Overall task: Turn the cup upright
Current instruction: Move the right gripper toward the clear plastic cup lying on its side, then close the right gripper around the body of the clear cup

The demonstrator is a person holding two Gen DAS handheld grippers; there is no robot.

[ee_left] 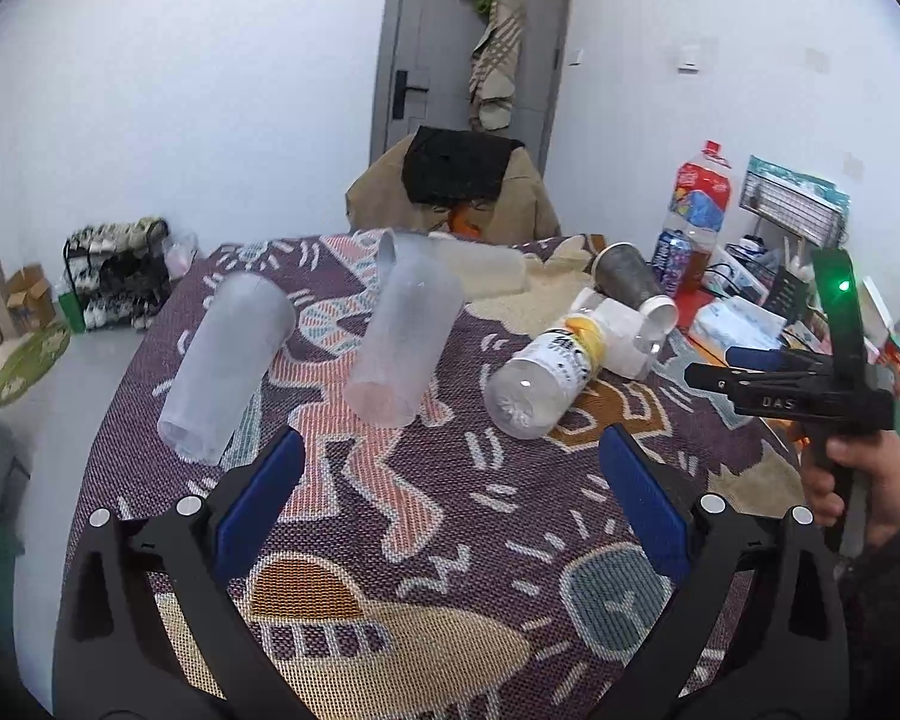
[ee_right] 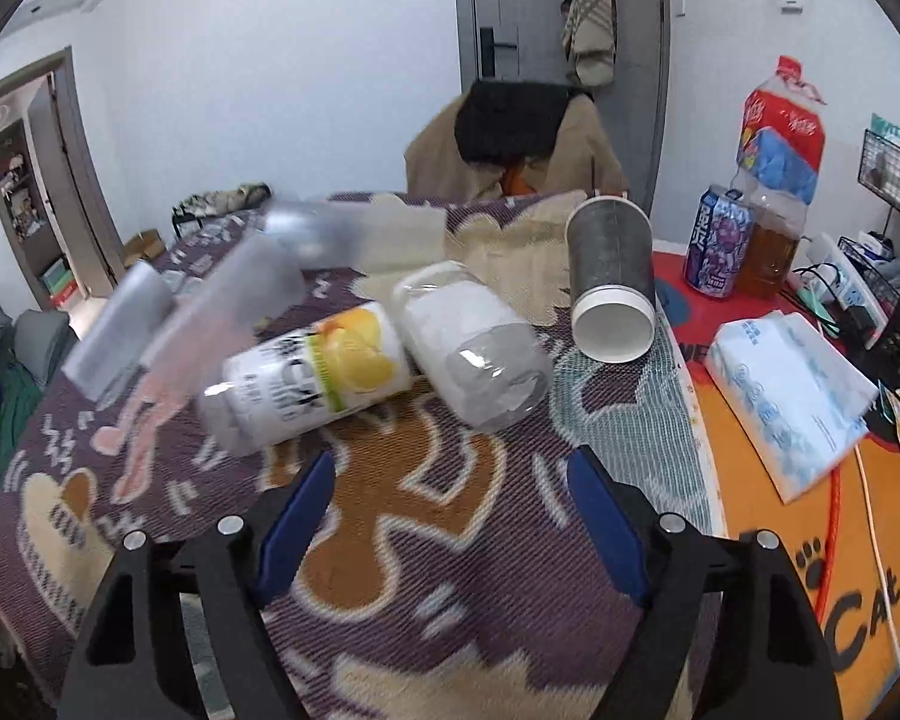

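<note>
Several cups lie on their sides on a patterned cloth (ee_left: 426,510). Two frosted clear cups (ee_left: 225,366) (ee_left: 405,348) lie at left and centre; a third lies behind them (ee_left: 480,267). A lemon-label cup (ee_left: 546,378) (ee_right: 312,378), a white-sleeved cup (ee_left: 624,333) (ee_right: 474,342) and a grey paper cup (ee_left: 627,282) (ee_right: 612,282) lie to the right. My left gripper (ee_left: 450,468) is open and empty, just in front of the centre frosted cup. My right gripper (ee_right: 450,480) (ee_left: 750,369) is open and empty, in front of the lemon and white cups.
A chair draped with a coat (ee_left: 456,192) stands behind the table. A drink can (ee_right: 720,246), large bottle (ee_right: 780,138), tissue pack (ee_right: 792,390) and wire basket (ee_right: 888,294) crowd the right side. A shoe rack (ee_left: 120,270) stands on the floor at left.
</note>
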